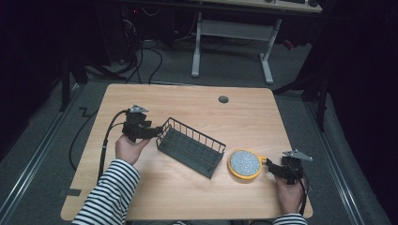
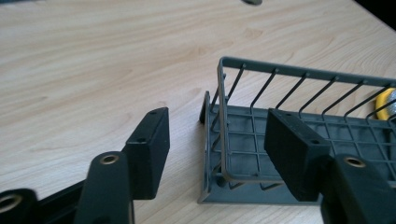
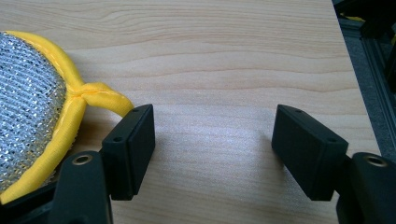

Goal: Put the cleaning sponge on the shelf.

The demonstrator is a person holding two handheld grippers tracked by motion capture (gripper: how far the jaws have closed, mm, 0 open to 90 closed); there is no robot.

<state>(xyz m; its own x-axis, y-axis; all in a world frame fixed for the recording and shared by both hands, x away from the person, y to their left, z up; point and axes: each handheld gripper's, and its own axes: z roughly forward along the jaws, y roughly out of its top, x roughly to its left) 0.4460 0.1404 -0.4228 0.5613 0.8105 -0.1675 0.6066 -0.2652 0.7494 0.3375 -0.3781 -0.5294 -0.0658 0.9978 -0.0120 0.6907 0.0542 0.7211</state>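
Dim lab: wooden table (image 1: 197, 197), floor cables (image 1: 145, 61), black curtains (image 1: 356, 70), desk frame (image 1: 232, 35).

In the left gripper view, the grey wire basket (image 2: 299, 135) runs off the right edge, and one black pad covers part of its floor. In the right gripper view, the yellow-rimmed scrubber (image 3: 28, 116) is cut off at the left edge. In the high view, the bench's (image 1: 187, 197) near edge leaves the picture.
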